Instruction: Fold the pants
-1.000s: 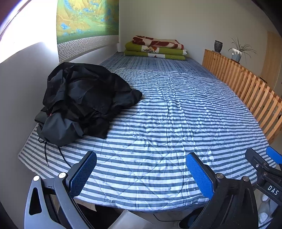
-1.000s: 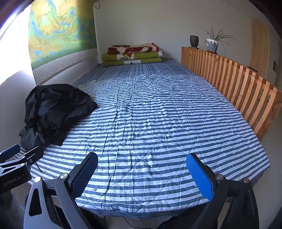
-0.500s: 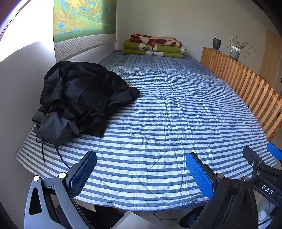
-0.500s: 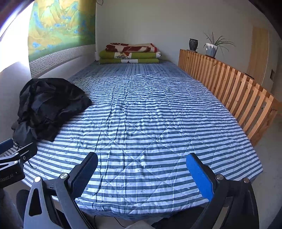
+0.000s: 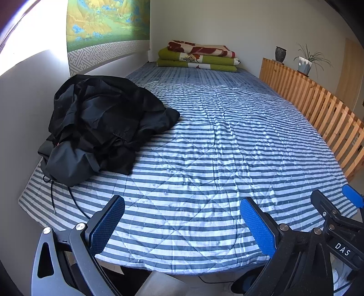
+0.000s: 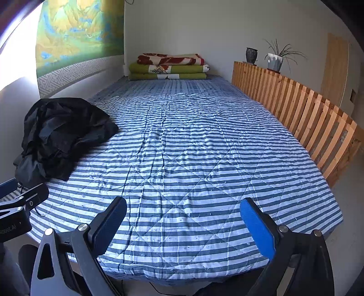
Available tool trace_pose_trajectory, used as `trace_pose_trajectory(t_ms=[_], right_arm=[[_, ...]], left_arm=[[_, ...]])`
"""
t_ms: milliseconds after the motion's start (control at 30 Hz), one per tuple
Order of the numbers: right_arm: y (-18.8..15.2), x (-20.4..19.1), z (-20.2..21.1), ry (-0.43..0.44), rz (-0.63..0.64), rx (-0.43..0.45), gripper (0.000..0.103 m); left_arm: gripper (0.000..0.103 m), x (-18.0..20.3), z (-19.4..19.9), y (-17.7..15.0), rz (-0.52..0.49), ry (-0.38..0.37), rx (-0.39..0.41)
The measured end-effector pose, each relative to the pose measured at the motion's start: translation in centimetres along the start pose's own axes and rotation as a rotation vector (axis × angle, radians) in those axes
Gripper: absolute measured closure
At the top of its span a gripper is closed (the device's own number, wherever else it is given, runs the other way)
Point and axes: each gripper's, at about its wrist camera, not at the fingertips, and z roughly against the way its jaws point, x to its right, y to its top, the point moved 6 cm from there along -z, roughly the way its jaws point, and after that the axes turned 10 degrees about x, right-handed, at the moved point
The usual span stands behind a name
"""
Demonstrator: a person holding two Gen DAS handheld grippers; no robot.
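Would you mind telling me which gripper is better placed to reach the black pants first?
Probably the left gripper. The crumpled black pants lie on the bed's left side by the wall, nearer that gripper. The right gripper faces the bare middle of the bed. Both are open and empty.

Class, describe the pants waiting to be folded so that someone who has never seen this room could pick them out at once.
Start at the striped bed. On its left side, against the grey wall below the landscape hanging, lies a crumpled black heap: the pants. Unlike the neatly stacked green and red blankets at the far end, they are dark and unfolded.
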Motion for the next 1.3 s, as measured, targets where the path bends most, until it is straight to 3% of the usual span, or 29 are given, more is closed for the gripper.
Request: trace_pose_trajectory(t_ms=[133,533,767,933,1133,1300], right_arm=[[0.1,-0.3,0.1,0.021,-0.001,0.022,0.004],[-2.1,-0.8,-1.8,0.076,-0.02,-0.104,0.004],[-1.5,-0.8,-1.0,0.061,-0.021,-0.054,0.004],[-1.1,0.5,-0.6,0.067,-0.184,-0.021,0.004],[-1.0,-0.8,-0.9,0.041,0.007,-0.008,0.004],[-1.2,-1.1,-1.2,0.044,0.018,-0.022,0.004]], left_arm=[[0.0,-0.1,-0.4,-0.2,0.004,0.001,-0.002],[0.0,-0.3,-0.7,-0.1,0.008,-0.011,0.007],[0.0,-0.2,-0.5,0.0,0.001,-0.012,0.015],[0.0,-0.5,-0.6,-0.1,-0.001,0.0,0.023],[0.0,-0.7,-0.7,0.0,-0.002,0.007,0.027],[0.0,-1.0,-0.8,0.1,0.008,0.021,0.029]])
